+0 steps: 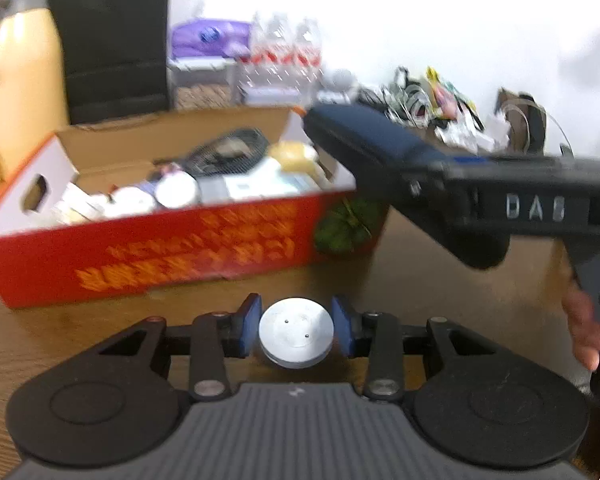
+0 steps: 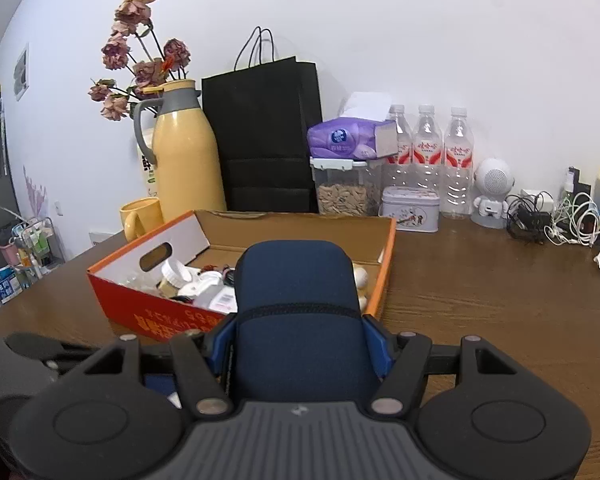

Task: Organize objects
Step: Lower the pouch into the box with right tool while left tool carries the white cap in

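Left hand-held gripper (image 1: 296,330) low over the brown wood-grain counter (image 1: 440,292). Its blue pads (image 1: 251,326) sit either side of a small round silver metal disc (image 1: 296,332), narrow gap; the pads look to be at the disc's edge, but whether they press on it cannot be told through the motion blur. Disc appears to rest on the counter, just in front of the red-orange open cardboard box (image 1: 160,248).

Right hand-held gripper (image 2: 298,344) holds a dark navy soft zippered case (image 2: 296,304), blue fingers (image 2: 376,346) clamped on its two sides. In the left wrist view the same case (image 1: 376,140) slants in from the right, its far end over the near right corner of the box, off the counter.

Box is loaded with mixed small items: white caps and jars (image 1: 176,190), a dark mesh piece (image 1: 228,152), a pale yellowish lump (image 1: 292,154).

Behind the box along the wall: yellow thermos jug with grey handle (image 2: 184,152), black paper bag (image 2: 264,136), purple tissue pack (image 2: 348,138), three clear water bottles (image 2: 430,160), tangle of cables (image 2: 556,220).
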`<action>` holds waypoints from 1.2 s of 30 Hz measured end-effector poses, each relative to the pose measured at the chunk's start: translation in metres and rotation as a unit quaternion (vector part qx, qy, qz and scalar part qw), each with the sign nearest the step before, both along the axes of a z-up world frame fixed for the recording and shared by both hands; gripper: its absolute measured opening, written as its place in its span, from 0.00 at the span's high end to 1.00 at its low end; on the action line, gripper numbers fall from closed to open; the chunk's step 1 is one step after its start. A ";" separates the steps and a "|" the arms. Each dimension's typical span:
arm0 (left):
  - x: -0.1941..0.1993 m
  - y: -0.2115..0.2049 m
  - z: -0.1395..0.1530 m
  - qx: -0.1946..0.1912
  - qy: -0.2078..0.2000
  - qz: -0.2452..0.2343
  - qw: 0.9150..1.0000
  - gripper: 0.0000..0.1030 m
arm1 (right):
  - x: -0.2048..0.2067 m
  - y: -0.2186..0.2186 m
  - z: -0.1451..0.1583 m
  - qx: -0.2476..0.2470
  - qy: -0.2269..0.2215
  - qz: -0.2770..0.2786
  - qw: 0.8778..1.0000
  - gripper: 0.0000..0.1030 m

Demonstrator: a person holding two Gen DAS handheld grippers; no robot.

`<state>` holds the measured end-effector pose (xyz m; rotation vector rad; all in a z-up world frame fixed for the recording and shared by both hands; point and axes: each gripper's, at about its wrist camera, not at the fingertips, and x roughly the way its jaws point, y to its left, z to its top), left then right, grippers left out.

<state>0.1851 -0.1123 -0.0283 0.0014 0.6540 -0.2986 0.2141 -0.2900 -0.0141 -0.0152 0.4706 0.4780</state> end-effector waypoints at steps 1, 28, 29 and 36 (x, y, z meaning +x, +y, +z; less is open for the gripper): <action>0.002 0.004 0.004 -0.001 -0.006 0.006 1.000 0.62 | 0.000 0.002 0.001 0.000 -0.001 0.001 1.000 0.38; 0.111 0.105 0.057 -0.045 -0.077 0.138 0.986 0.62 | 0.094 0.107 0.014 -0.032 -0.010 -0.028 0.999 0.38; 0.115 0.107 0.053 -0.042 -0.072 0.141 0.987 0.62 | 0.097 0.108 0.012 -0.032 -0.011 -0.031 0.999 0.38; 0.124 0.105 0.043 -0.004 -0.076 0.146 0.986 0.61 | 0.109 0.104 -0.003 -0.031 0.005 -0.034 0.999 0.37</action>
